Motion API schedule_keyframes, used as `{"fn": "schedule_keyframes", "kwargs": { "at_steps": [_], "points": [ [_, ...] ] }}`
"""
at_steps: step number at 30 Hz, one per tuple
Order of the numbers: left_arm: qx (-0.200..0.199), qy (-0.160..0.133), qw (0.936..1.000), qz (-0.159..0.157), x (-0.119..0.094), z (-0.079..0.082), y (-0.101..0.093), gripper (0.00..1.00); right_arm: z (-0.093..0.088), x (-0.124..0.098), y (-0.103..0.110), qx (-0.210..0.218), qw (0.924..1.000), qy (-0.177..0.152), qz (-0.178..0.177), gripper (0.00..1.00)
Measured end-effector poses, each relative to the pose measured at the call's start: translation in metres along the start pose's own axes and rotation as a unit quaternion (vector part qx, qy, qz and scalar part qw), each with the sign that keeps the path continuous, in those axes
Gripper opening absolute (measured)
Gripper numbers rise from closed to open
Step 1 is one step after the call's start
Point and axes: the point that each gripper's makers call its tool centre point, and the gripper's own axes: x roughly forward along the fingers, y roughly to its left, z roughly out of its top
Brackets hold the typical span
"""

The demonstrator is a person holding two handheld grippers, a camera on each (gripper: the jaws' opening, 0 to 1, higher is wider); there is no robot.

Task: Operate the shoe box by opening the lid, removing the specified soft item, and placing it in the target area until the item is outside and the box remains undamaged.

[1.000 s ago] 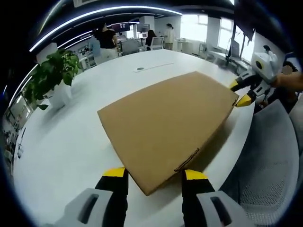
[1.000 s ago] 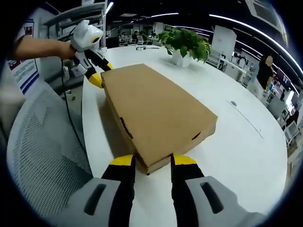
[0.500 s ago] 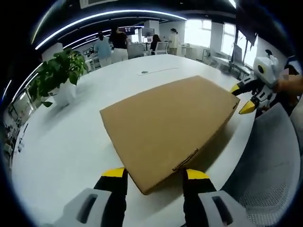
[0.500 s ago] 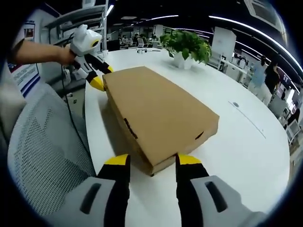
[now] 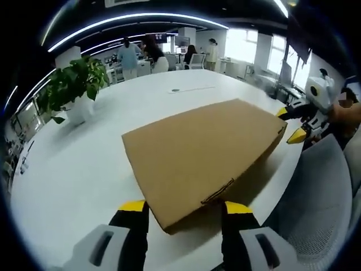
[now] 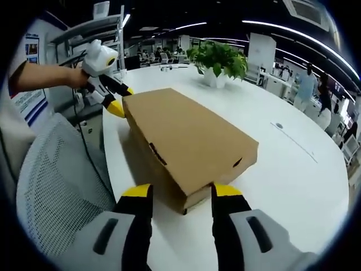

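Left tongs [image 5: 181, 210]: jaws apart, straddling the near corner of the shoe box [image 5: 203, 152]; no visible clamp.
Right tongs [image 6: 176, 194]: jaws apart, straddling the opposite corner of the same box; also seen at the box's far corner in the left gripper view.
Shoe box: plain brown cardboard, lid shut, lying flat near the edge of the white tabletop [image 5: 73, 169]. The soft item is presumably inside, unseen.
Change over the last second: the box's near corners have lifted slightly in both views and a shadow gap shows beneath; likely the lid is beginning to rise, so opening is barely begun.
Surroundings: potted plant [image 5: 70, 87] well apart; mesh chair [image 6: 53, 180] beside the tabletop.
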Motion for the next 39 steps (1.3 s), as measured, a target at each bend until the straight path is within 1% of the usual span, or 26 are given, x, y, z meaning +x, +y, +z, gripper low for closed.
{"fn": "schedule_keyframes", "kwargs": {
  "at_steps": [9,12,18,23,28,31,32,35,38,39],
  "points": [
    [-0.009,-0.02,0.9997,-0.002,-0.012,0.013,-0.001,0.55,0.016,-0.01,0.002,0.0,0.9996,-0.027,-0.003,0.44],
    [0.0,-0.031,0.9995,0.004,-0.016,0.019,0.0,0.55,0.023,-0.014,0.0,0.0,0.9994,-0.035,-0.005,0.45],
    [0.002,-0.049,0.9988,0.011,-0.024,0.033,0.002,0.55,0.037,-0.021,-0.002,-0.002,0.9985,-0.054,-0.011,0.46],
    [-0.016,-0.082,0.9964,0.011,-0.033,0.049,0.005,0.56,0.05,-0.025,-0.008,-0.008,0.9973,-0.07,-0.018,0.47],
    [-0.018,-0.104,0.9943,0.016,-0.038,0.062,0.009,0.56,0.061,-0.028,-0.016,-0.009,0.9959,-0.086,-0.027,0.45],
    [-0.019,-0.113,0.9931,0.024,-0.04,0.068,0.013,0.54,0.068,-0.03,-0.02,-0.009,0.9949,-0.095,-0.032,0.46],
    [-0.027,-0.121,0.9919,0.027,-0.041,0.072,0.016,0.52,0.07,-0.03,-0.022,-0.011,0.9946,-0.098,-0.034,0.45],
    [-0.04,-0.133,0.9896,0.038,-0.043,0.076,0.025,0.43,0.074,-0.031,-0.029,-0.012,0.9938,-0.103,-0.041,0.42],
    [-0.037,-0.14,0.988,0.052,-0.044,0.081,0.033,0.34,0.079,-0.032,-0.035,-0.011,0.993,-0.108,-0.046,0.4],
    [-0.035,-0.144,0.9874,0.056,-0.045,0.083,0.035,0.32,0.081,-0.032,-0.037,-0.011,0.9928,-0.109,-0.047,0.39]
  ]
}}
